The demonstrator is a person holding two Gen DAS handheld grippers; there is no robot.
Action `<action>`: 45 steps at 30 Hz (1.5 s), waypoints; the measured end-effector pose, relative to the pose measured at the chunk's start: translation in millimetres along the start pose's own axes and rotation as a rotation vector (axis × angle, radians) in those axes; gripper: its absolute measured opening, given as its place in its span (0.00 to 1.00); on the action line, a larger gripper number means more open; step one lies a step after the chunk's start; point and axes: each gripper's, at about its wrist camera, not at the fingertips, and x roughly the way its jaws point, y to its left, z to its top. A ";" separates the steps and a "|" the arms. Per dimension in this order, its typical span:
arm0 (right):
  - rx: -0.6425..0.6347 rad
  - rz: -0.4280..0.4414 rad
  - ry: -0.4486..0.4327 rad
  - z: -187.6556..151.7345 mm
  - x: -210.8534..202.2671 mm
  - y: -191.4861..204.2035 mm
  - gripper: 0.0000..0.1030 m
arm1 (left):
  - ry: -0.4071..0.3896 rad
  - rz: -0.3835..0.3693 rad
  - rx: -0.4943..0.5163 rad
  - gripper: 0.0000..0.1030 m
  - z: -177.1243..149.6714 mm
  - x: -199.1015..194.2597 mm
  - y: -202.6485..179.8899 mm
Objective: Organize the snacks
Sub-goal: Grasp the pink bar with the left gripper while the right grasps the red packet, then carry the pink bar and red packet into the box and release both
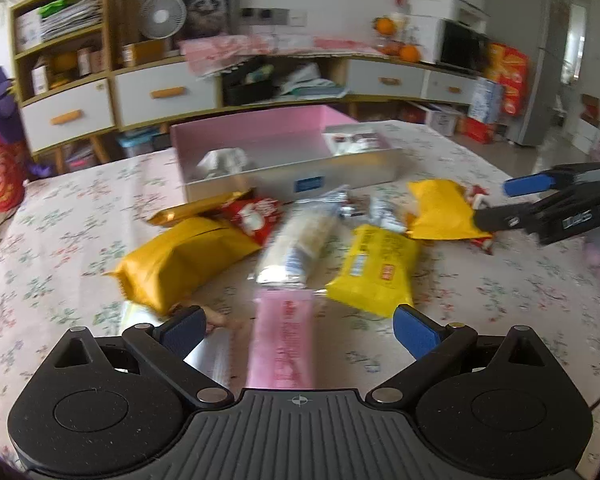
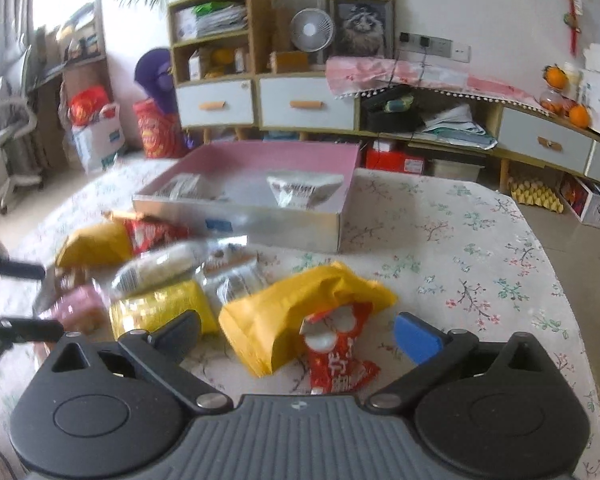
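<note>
Your left gripper (image 1: 300, 324) gapes over the pink packet (image 1: 282, 344), right gripper (image 2: 298, 330) likewise over the red packet (image 2: 336, 352); next, close, then lift into the box (image 1: 260, 178).

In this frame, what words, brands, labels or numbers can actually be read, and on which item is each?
None is legible.
Pink packet: red print, blurred.
Yellow packet: red and blue label patches, unreadable.
Red snack bag: white characters, too smeared.
Box: blue sticker on its front wall, text too small.
White pouch in the box: dark print, blurred.
Right gripper: light marking on its body, not decipherable.
</note>
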 end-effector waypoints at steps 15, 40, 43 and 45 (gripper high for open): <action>-0.031 0.022 0.116 -8.0 17.9 -3.4 0.82 | 0.122 -0.039 -0.008 0.80 -3.9 20.8 -3.0; -0.043 -0.028 0.172 -3.5 28.5 -23.0 0.20 | 0.157 0.027 -0.062 0.29 -0.6 29.7 3.8; -0.037 -0.025 0.165 -1.4 26.5 -24.0 0.17 | 0.157 0.025 -0.063 0.29 -0.6 29.4 3.3; -0.030 -0.020 0.162 0.8 24.7 -24.2 0.16 | 0.155 0.023 -0.066 0.29 0.2 28.5 2.5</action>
